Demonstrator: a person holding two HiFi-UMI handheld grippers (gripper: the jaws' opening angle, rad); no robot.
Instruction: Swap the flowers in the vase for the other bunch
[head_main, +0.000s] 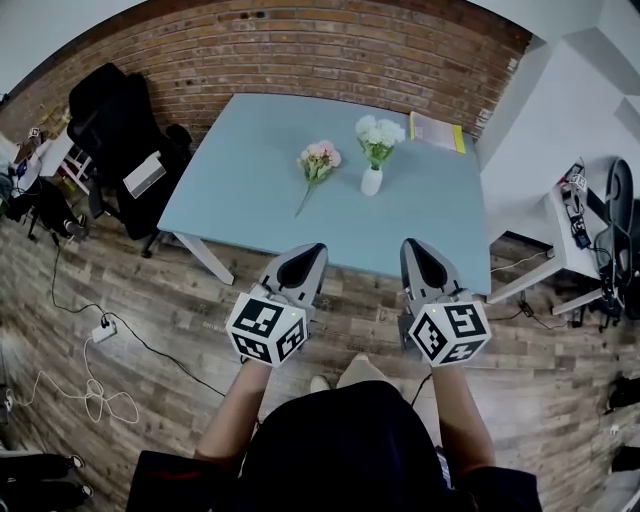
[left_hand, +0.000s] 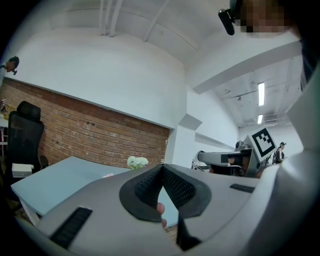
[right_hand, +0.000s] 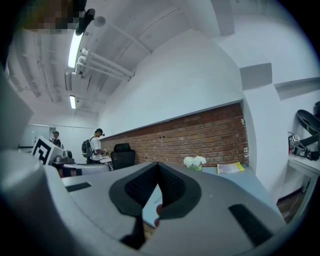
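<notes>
A small white vase (head_main: 371, 181) stands on the pale blue table (head_main: 250, 200) and holds a bunch of white flowers (head_main: 379, 135). A bunch of pink flowers (head_main: 318, 163) lies flat on the table to its left. Both grippers hover over the floor in front of the table's near edge, pointing level toward it. My left gripper (head_main: 307, 251) is shut and holds nothing. My right gripper (head_main: 421, 247) is shut and empty too. The white flowers (left_hand: 137, 162) show beyond the left jaws, and the white flowers (right_hand: 194, 161) also show beyond the right jaws.
A yellow-edged booklet (head_main: 437, 131) lies at the table's far right corner. A black office chair (head_main: 118, 130) stands left of the table, a white side table (head_main: 572, 225) with gear to the right. A brick wall runs behind. Cables (head_main: 95, 385) cross the wooden floor.
</notes>
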